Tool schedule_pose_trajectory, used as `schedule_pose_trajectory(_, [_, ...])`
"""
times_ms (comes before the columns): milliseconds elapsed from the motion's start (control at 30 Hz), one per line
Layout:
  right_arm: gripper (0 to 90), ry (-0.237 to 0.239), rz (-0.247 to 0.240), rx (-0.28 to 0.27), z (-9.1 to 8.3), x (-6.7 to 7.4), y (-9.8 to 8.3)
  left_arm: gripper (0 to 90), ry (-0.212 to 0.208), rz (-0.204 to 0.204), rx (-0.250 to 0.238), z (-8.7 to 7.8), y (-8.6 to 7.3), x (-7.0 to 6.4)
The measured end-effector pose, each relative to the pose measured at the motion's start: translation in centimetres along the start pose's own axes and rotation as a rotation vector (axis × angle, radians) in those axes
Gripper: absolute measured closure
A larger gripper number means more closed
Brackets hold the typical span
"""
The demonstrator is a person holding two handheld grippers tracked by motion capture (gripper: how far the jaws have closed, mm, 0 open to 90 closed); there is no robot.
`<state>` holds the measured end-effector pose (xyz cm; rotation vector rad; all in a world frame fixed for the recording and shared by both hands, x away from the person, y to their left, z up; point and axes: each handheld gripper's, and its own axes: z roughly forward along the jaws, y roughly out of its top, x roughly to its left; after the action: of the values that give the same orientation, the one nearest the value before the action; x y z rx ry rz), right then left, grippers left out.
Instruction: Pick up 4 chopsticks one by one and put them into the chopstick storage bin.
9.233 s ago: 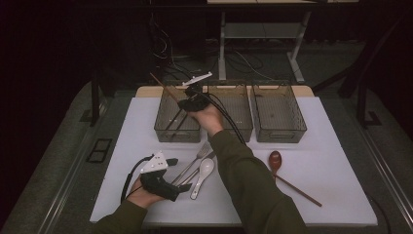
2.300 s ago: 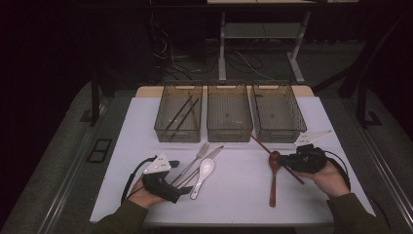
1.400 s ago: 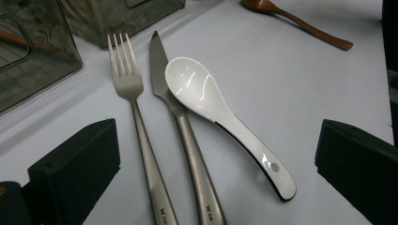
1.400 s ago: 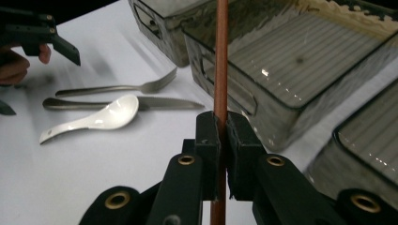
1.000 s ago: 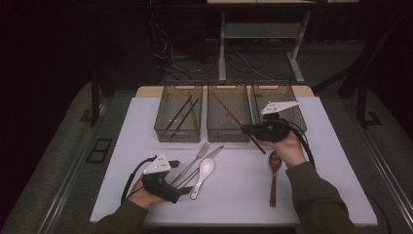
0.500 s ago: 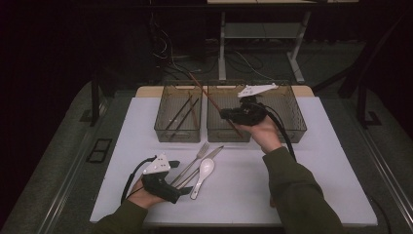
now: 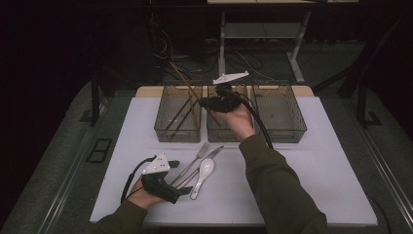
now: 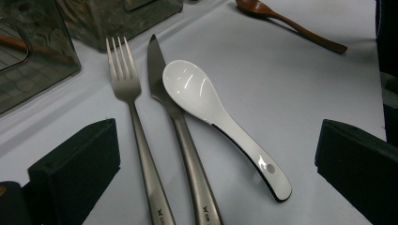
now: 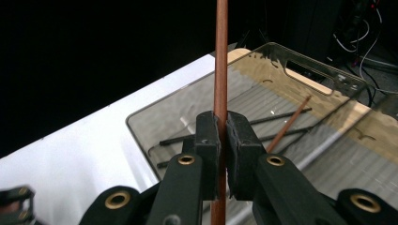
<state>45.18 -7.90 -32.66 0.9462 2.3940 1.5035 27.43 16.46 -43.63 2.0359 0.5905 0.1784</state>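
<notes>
one brown chopstick (image 9: 220,56) is clamped tight in the right gripper (image 7: 204,103), over the bins at 12 o'clock of the mat (image 7: 336,161). the stick runs up toward 11 o'clock above the left bin (image 7: 178,114), where a few sticks already lie. looks like the sorting step: chopsticks go in that bin, so the next move is probably to tip it level, lower it inside the walls and let go without knocking the rim.

left gripper (image 7: 181,191) sits at 7 o'clock with its jaws wide apart and nothing in them, pointed at the fork (image 8: 136,122), knife (image 8: 178,131) and white spoon (image 8: 220,117).

writing: a tiny logo near the fork and knife handle ends, too small to read.
</notes>
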Motion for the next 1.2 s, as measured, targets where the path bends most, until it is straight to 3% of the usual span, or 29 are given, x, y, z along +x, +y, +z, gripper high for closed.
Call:
schedule_pose_trajectory(367, [83.6, -0.006, 0.021, 0.035, 5.6, 0.3, 1.2, 0.0, -0.007, 0.012, -0.002, 0.0, 0.1, -0.1])
schedule_pose_trajectory(700, [83.6, -0.009, 0.006, 0.103, 10.5, 1.3, 0.8, 0.0, -0.013, 0.012, -0.004, 0.0, 0.1, -0.2])
schedule_pose_trajectory(1100, [82.8, -0.041, 0.025, 0.238, 12.0, 1.5, -0.7, 0.0, -0.015, 0.017, 0.002, 0.1, 0.1, -0.2])
schedule_pose_trajectory(1133, [81.8, -0.036, 0.035, 0.252, 12.1, 1.4, -0.7, 0.0, -0.015, 0.016, 0.002, 0.1, 0.1, -0.2])
schedule_pose_trajectory(1200, [71.4, -0.031, 0.056, 0.267, 12.1, 1.3, -0.7, 0.0, -0.015, 0.017, 0.002, 0.0, 0.1, -0.2])
